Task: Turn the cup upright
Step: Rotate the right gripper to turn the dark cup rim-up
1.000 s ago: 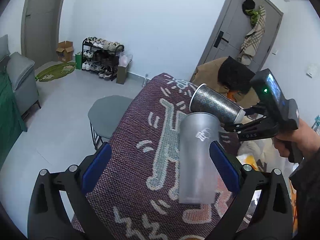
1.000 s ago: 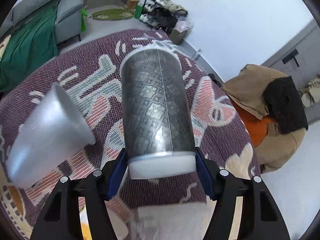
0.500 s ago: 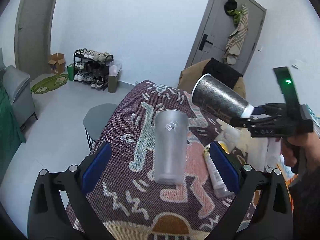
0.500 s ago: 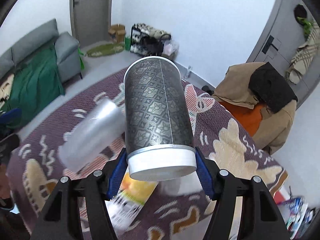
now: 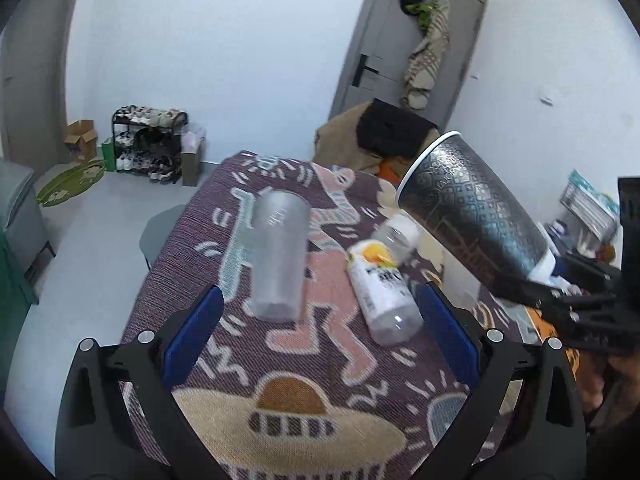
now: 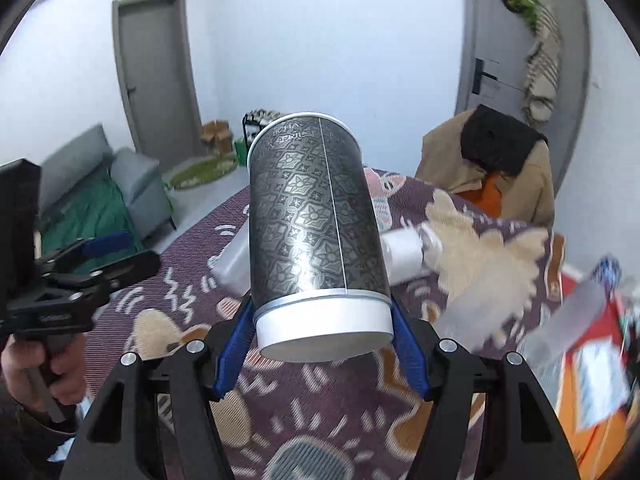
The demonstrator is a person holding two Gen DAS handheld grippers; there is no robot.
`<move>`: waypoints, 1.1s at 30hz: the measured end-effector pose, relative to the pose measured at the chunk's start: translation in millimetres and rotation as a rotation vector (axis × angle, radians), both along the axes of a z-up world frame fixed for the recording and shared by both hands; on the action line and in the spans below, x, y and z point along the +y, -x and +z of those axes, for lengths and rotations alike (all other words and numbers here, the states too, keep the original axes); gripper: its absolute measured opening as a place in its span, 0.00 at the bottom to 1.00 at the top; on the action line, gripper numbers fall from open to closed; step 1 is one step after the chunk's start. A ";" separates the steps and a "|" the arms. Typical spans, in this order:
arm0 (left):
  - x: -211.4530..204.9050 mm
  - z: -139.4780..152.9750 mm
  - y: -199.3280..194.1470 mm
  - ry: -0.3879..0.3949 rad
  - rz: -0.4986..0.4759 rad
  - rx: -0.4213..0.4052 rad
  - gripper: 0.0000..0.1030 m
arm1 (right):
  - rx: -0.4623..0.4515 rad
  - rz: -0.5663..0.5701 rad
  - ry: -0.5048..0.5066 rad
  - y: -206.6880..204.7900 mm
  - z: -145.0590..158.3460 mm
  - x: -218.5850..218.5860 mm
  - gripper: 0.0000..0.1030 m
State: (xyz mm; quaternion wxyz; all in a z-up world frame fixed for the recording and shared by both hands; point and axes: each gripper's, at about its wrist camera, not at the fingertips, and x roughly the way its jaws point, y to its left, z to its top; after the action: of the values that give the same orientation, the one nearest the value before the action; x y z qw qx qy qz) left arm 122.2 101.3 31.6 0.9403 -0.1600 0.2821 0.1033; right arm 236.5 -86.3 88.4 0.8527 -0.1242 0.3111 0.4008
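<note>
My right gripper [image 6: 322, 344] is shut on a dark patterned paper cup [image 6: 316, 220] near its white base, holding it above the table, tilted with its mouth up and away. The cup also shows at the right of the left wrist view [image 5: 472, 212]. A frosted grey cup [image 5: 280, 260] stands on the patterned tablecloth [image 5: 288, 360], rim up. My left gripper [image 5: 316, 320] is open and empty, drawn back from the frosted cup, and shows in the right wrist view [image 6: 100, 256].
A white bottle with an orange label [image 5: 382, 284] lies on its side right of the frosted cup. Clutter of papers and packets [image 6: 592, 360] lies at the table's right end. A chair with draped clothes [image 5: 380, 140] stands behind the table.
My left gripper has let go of the frosted cup and pulled back from it. My right gripper has raised the patterned cup and tipped its mouth further upward.
</note>
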 end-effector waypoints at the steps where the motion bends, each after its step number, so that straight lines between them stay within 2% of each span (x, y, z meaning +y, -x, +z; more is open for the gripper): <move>1: -3.8 0.3 0.2 0.000 -0.012 0.003 0.95 | 0.003 -0.024 -0.013 7.5 -4.1 -9.4 0.62; 7: -32.7 -1.3 2.4 -0.021 -0.082 0.017 0.95 | 0.074 -0.123 -0.090 32.9 -32.1 -53.5 0.62; 14: -58.1 -11.7 1.8 -0.031 -0.154 0.053 0.95 | 0.139 -0.211 -0.106 51.6 -70.6 -83.2 0.62; 21: -73.4 -26.8 -3.4 -0.031 -0.206 0.103 0.95 | 0.195 -0.267 -0.108 59.1 -107.5 -93.9 0.62; 28: -82.9 -39.5 -7.8 -0.033 -0.239 0.151 0.95 | 0.257 -0.298 -0.073 58.4 -139.7 -84.9 0.64; 29: -83.3 -39.2 -8.6 -0.032 -0.242 0.154 0.95 | 0.269 -0.299 -0.072 57.4 -141.9 -84.9 0.70; 30: -83.7 -38.8 -9.6 -0.031 -0.246 0.158 0.95 | 0.283 -0.290 -0.086 56.9 -142.4 -86.5 0.80; 32: -85.2 -37.1 -12.9 -0.018 -0.257 0.162 0.94 | 0.276 -0.275 -0.136 58.5 -136.1 -93.8 0.89; 33: -86.3 -36.0 -15.2 -0.012 -0.262 0.164 0.94 | 0.268 -0.266 -0.160 59.8 -131.4 -98.9 0.91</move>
State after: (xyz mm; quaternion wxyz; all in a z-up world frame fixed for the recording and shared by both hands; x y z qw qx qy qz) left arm 137.3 14.9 -4.4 0.9204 -0.1071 0.3759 -0.0060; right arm 176.7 -185.2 -43.0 0.8562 0.0404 0.4026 0.3212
